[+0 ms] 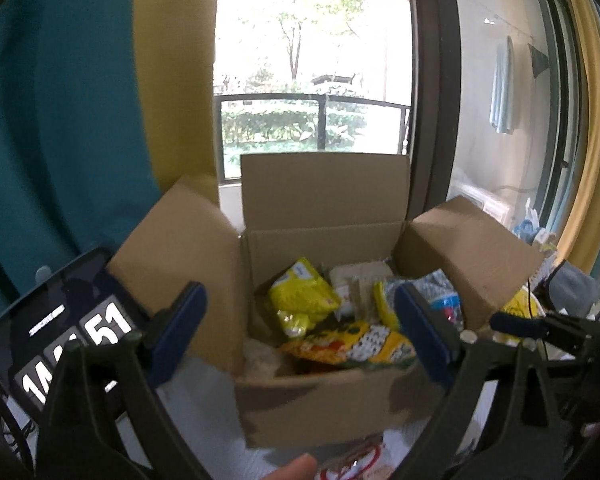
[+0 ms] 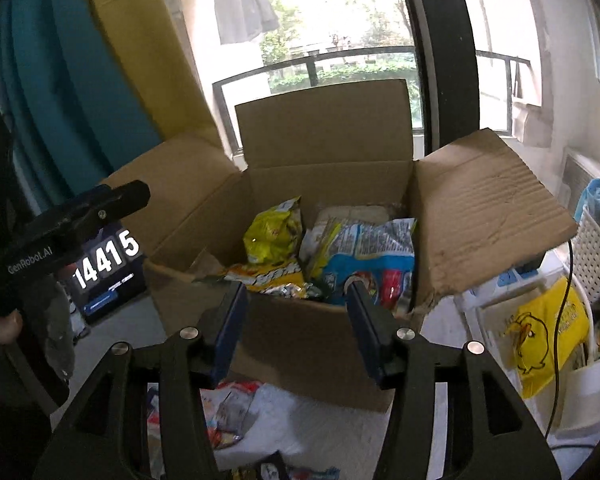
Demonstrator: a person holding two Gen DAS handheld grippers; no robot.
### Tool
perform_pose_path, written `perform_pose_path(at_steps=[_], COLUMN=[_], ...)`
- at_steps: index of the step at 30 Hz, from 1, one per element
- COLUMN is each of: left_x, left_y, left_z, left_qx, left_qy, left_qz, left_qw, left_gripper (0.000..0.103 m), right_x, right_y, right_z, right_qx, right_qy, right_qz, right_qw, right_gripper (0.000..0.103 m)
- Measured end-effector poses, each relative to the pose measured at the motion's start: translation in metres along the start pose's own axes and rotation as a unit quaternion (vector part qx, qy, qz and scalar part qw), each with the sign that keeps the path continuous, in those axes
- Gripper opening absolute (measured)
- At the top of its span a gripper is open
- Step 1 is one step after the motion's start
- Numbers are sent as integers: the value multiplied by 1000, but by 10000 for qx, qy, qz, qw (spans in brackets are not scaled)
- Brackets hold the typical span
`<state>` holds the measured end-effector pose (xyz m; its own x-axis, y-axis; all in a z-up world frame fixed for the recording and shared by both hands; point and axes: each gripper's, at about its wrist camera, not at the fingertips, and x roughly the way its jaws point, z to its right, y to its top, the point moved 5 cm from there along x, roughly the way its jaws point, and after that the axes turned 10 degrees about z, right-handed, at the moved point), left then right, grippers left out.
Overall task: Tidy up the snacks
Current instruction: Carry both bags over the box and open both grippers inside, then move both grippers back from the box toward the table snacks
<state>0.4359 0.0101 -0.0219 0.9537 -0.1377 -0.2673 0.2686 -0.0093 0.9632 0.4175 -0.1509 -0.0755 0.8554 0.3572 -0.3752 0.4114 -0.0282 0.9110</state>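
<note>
Your box (image 2: 312, 344) stands flaps up, holding yellow packs (image 2: 274, 232) and a blue bag (image 2: 372, 256). Your left claw (image 1: 300, 328) gapes wide and empty; your right claw (image 2: 298, 300) is half-spread, gripping nothing.

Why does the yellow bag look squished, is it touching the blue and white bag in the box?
Touching. In the right wrist view the yellow bag leans against the blue and white bag, with no gap showing.

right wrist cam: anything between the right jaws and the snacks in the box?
Only the near wall of the cardboard box; right gripper is open and empty, in the right wrist view.
</note>
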Motion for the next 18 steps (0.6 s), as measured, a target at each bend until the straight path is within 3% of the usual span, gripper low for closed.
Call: perform_pose_path(at_steps=[18], left_x=[-99], left_y=[-44], left_z=[17], left_qx=[22], left_qy=[-282], left_qz=[-154], left_qw=[9995], left_gripper=[96], right_x=[-87], right_y=[-42], right_z=[-30], right_qx=[-213], right_qy=[115], right_qz=[-118], right_qw=[9996], right_gripper=[55])
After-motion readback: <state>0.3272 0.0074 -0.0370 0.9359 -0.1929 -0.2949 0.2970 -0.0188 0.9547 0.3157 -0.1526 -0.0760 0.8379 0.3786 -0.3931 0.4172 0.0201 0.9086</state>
